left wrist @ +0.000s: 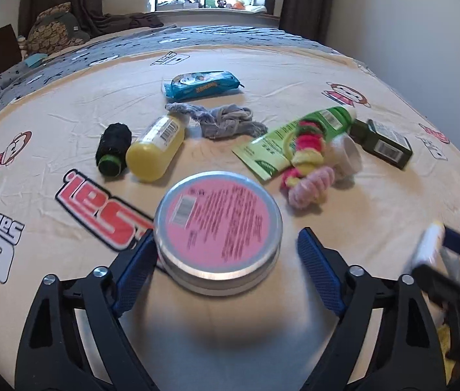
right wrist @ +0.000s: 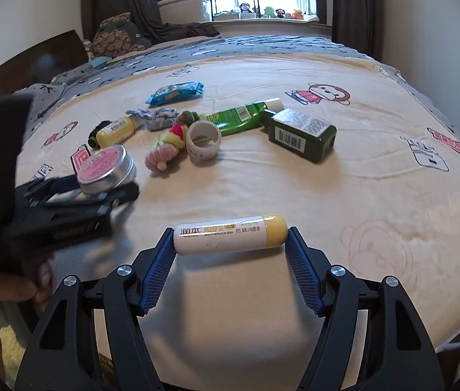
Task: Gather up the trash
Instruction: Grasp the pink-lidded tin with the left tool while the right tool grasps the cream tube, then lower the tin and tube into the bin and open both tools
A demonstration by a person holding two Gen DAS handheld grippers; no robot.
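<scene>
My left gripper (left wrist: pixel 226 251) holds a round silver tin with a pink label (left wrist: pixel 218 228); the left pad touches it, and a small gap shows at the right pad. The tin is blurred and seems lifted above the bed. It also shows in the right wrist view (right wrist: pixel 106 169). My right gripper (right wrist: pixel 230 244) is shut on a white lip balm tube with a yellow cap (right wrist: pixel 230 234), held crosswise end to end above the bed. The right gripper shows in the left wrist view (left wrist: pixel 451 247) at the right edge.
On the cream bedsheet (left wrist: pixel 376 215) lie a yellow bottle (left wrist: pixel 156 145), a black roll (left wrist: pixel 112 148), a grey cloth (left wrist: pixel 226 120), a blue wipes pack (left wrist: pixel 202 84), a green tube (left wrist: pixel 298 133), hair ties (left wrist: pixel 304 163), a white tape ring (right wrist: pixel 203 140) and a dark green bottle (right wrist: pixel 299 132).
</scene>
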